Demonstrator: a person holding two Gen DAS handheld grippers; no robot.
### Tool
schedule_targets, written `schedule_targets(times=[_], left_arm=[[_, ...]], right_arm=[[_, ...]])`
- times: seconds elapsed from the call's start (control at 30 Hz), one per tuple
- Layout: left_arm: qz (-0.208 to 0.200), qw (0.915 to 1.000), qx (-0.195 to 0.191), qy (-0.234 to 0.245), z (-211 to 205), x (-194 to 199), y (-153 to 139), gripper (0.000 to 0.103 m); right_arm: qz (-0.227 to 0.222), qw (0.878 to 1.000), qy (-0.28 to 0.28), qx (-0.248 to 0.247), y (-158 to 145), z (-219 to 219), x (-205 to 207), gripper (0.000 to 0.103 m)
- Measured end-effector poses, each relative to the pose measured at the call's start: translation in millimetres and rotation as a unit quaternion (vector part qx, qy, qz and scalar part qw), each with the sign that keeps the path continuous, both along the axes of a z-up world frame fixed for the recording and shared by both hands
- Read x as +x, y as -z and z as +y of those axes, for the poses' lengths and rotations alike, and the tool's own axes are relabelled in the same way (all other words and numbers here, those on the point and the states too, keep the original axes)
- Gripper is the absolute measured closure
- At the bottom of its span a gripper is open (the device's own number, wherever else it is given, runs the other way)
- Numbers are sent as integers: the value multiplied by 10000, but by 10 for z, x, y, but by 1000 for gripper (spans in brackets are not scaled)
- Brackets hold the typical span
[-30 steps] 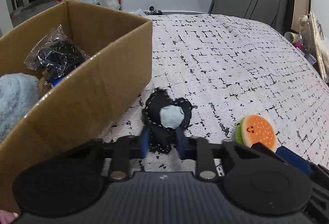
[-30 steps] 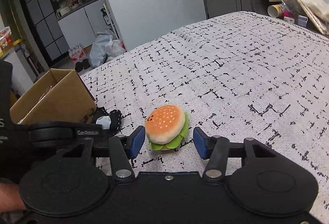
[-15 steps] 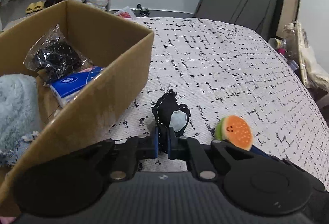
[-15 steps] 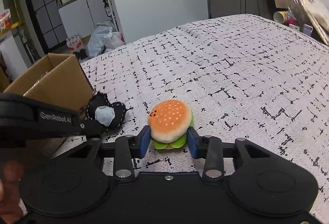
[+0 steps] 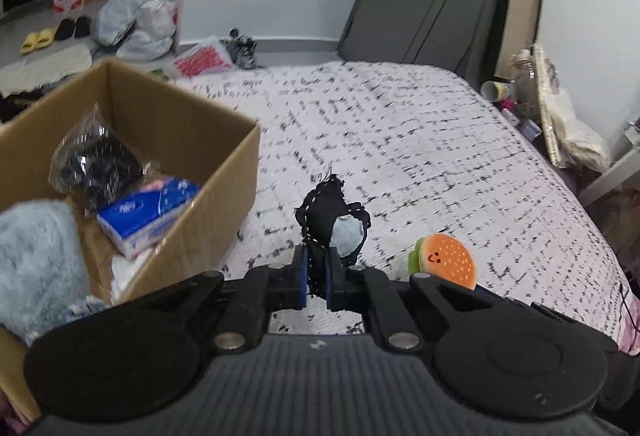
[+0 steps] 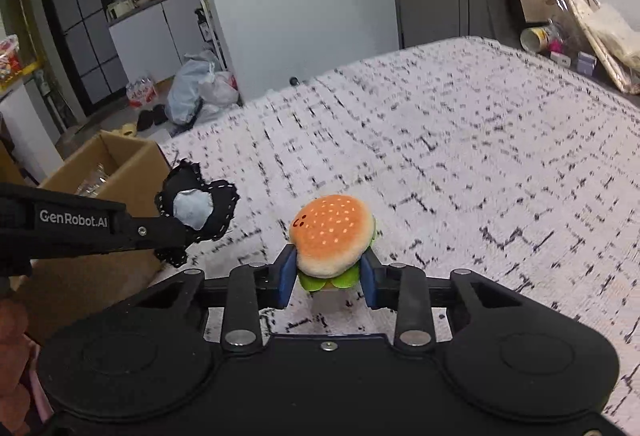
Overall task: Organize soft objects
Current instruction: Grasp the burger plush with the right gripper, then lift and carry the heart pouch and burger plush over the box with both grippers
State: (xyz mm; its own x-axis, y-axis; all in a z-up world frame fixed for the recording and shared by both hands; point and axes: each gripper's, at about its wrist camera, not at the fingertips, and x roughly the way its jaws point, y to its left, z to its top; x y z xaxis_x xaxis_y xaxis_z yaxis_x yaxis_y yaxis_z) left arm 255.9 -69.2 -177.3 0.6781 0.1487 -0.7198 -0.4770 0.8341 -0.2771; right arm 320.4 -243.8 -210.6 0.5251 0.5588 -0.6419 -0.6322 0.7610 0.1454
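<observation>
My left gripper (image 5: 317, 276) is shut on a black soft toy (image 5: 326, 212) with white stitching and a pale blue patch, held in the air above the bed. The toy also shows in the right wrist view (image 6: 196, 206). My right gripper (image 6: 328, 278) is shut on a plush hamburger (image 6: 332, 240) with an orange bun and green lettuce, lifted off the bed. The hamburger also shows in the left wrist view (image 5: 446, 260). An open cardboard box (image 5: 224, 188) stands to the left of both grippers.
The box holds a pale blue fluffy item (image 5: 36, 256), a blue tissue pack (image 5: 148, 212) and a plastic bag of black things (image 5: 96, 160). The patterned white bedspread (image 5: 420, 156) stretches ahead and right. Bags and shoes lie on the floor (image 5: 136, 20) beyond.
Both grippers closed on their toys and lifted them off the bed. The left gripper has risen higher beside the box, so more of the box's inside shows.
</observation>
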Motion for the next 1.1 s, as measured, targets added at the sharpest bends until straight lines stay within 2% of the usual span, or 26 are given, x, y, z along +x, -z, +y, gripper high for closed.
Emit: schedule_targets(times=[0.4,0.67,1.1], left_arm=[[-366,9990,130,219,115,-244,-471,96],[-435,9989,114,96,290,-463,-658,96],[-620,9974,370,-8,553,-781,-968,96]], right_arm=[[-331,9991,-101,263,-427,28,-210,70],[-418,9985,-184,309,-614,86,-351,70],[-641,9968,-301,365,-873,178,-578,70]])
